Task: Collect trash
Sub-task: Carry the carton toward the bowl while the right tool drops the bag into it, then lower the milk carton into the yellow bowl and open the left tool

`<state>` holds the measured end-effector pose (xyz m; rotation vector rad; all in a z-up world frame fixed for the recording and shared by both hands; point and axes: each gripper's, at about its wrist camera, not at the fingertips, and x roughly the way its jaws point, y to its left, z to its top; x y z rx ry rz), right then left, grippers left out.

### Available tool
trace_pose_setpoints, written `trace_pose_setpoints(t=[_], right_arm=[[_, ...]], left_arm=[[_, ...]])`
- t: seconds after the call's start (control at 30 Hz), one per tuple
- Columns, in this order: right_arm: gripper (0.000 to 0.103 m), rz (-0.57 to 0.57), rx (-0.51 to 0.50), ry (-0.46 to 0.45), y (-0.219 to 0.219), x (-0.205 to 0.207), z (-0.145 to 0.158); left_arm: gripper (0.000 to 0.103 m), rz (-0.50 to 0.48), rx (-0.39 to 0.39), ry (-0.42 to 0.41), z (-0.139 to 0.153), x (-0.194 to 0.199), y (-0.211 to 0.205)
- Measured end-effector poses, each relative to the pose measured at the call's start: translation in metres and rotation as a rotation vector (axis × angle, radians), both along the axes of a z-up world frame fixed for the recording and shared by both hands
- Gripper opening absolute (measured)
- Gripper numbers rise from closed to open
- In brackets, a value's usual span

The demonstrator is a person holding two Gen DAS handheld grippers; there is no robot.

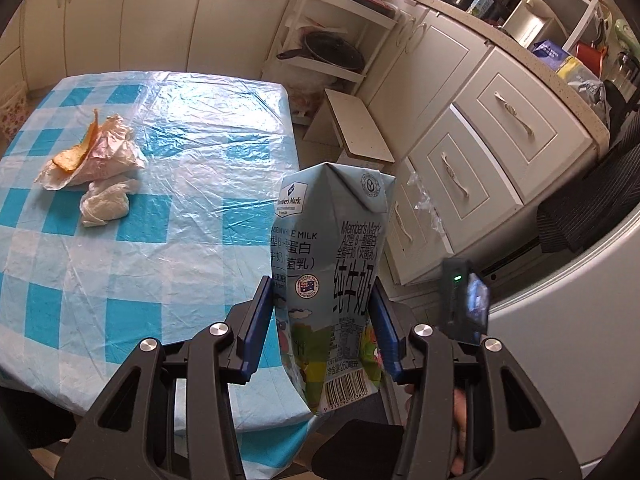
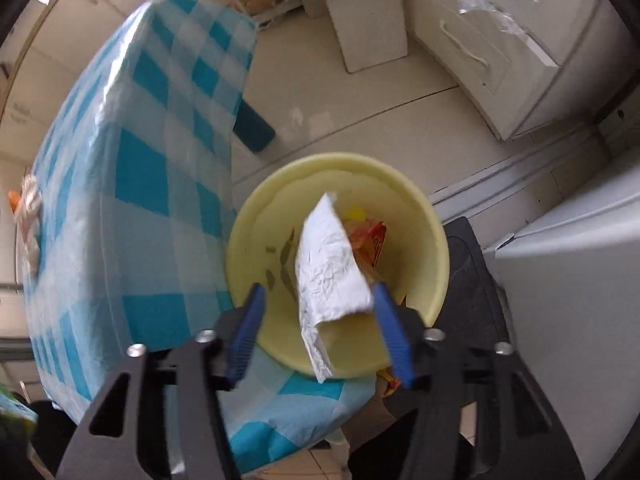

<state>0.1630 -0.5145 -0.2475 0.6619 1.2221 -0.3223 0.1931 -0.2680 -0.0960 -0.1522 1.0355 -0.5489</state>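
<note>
1. The left gripper [image 1: 324, 320] is clamped on a light-blue Member's Mark milk carton [image 1: 332, 264], its blue pads pressed to the carton's two sides. The carton stands upright between them, barcode end toward the camera.
2. The carton hangs over the near right corner of the table [image 1: 192, 152], which is covered with a blue-and-white checked cloth under clear plastic.
3. Far across the table from the carton lies a heap of crumpled tissues [image 1: 100, 168], with an orange peel [image 1: 78, 152] resting on top.
4. The right gripper [image 2: 320, 312] points steeply down over a pale yellow waste bin [image 2: 256, 232] that stands on the floor against the table's edge.
5. Its jaws stand apart. A crumpled white paper napkin [image 2: 328, 272] lies between them, touching the right pad; the left pad is clear of it, so nothing is clamped.
6. Inside the bin, under the napkin, lies a red-and-yellow wrapper [image 2: 370, 236].
</note>
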Motion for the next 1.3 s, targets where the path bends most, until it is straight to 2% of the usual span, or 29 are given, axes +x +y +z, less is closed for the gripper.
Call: trace_pose_setpoints(t=[0.07,0.13,0.23,0.37,0.53,0.67,0.73,0.83,1.0,1.13,1.3], right_arm=[[0.059,-0.061,-0.006,-0.091,-0.011,-0.008,0.02],[0.06,-0.149,-0.01,-0.25,-0.024,-0.023,0.048],[0.068,-0.277,-0.069,-0.439,-0.034,-0.048,0.089],[0.072,-0.388,-0.092,-0.574,-0.045,-0.075,0.111],[0.072,-0.419,-0.037,-0.604,-0.053,-0.074,0.116],[0.072,-0.414,-0.015,-0.627,-0.058,-0.069,0.124],[0.072,-0.403,-0.011,-0.632,-0.058,-0.065,0.124],[0.072,-0.392,-0.004,-0.631,-0.057,-0.06,0.123],[0.072,-0.379,-0.03,-0.635,-0.051,-0.057,0.128],[0.073,-0.349,-0.089,-0.643,-0.039,-0.054,0.136],[0.077,-0.263,-0.199,-0.655,-0.009,-0.05,0.15]], left_arm=[[0.045,-0.017,0.018,0.008,-0.008,0.001,-0.01],[0.045,-0.033,0.034,0.018,-0.016,0.002,-0.021],[0.045,-0.055,0.06,0.031,-0.03,0.006,-0.04],[0.045,-0.085,0.098,0.05,-0.051,0.011,-0.071],[0.045,-0.13,0.147,0.077,-0.078,0.012,-0.107],[0.046,-0.163,0.199,0.131,-0.106,0.013,-0.125],[0.049,-0.179,0.244,0.093,-0.109,0.009,-0.131],[0.054,-0.207,0.244,0.101,-0.109,0.008,-0.133],[0.059,-0.206,0.237,0.073,-0.089,0.006,-0.119],[0.066,-0.193,0.271,-0.027,-0.059,-0.008,-0.091],[0.075,-0.127,0.324,-0.155,-0.022,-0.024,-0.041]])
